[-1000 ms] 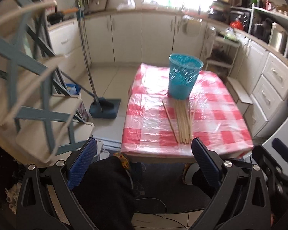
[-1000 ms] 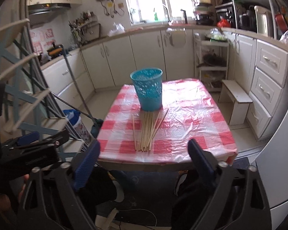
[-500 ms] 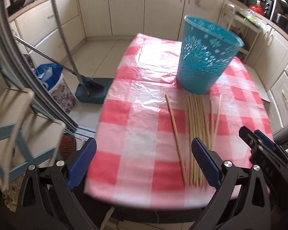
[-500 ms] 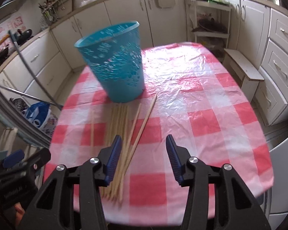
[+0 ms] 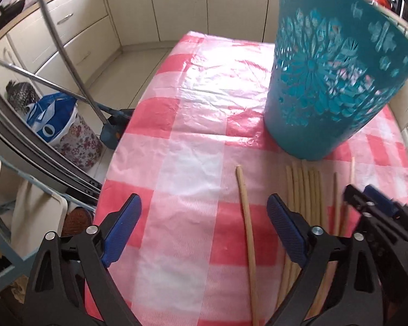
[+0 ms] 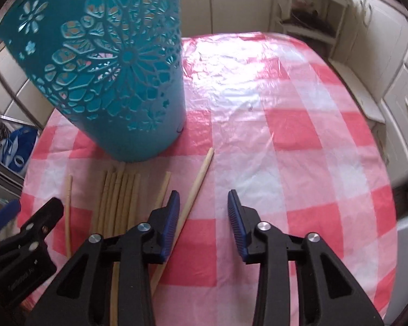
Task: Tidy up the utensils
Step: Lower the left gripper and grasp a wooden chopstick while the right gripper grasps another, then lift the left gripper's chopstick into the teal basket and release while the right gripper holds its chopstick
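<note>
Several wooden chopsticks (image 5: 304, 190) lie side by side on the red-and-white checked tablecloth (image 5: 193, 146), just in front of a teal perforated basket (image 5: 329, 81). One chopstick (image 5: 246, 225) lies apart on the left. My left gripper (image 5: 204, 212) is open low over the cloth, and the lone chopstick lies between its fingers. In the right wrist view the basket (image 6: 114, 76) stands at the left, and my right gripper (image 6: 204, 206) is open with the rightmost slanted chopstick (image 6: 195, 190) lying just inside its left finger. The chopstick bundle (image 6: 119, 198) is to its left.
The table's left edge drops to a tiled floor with a floral bin holding a blue bag (image 5: 57, 125) and a dustpan on a metal pole (image 5: 114, 125). Cream kitchen cabinets (image 5: 155, 5) surround the table. A low white step stool (image 6: 367, 100) stands to the right.
Both grippers have moved forward and down, close over the chopsticks. The right gripper's jaws have narrowed from wide open. The basket now fills much more of both views.
</note>
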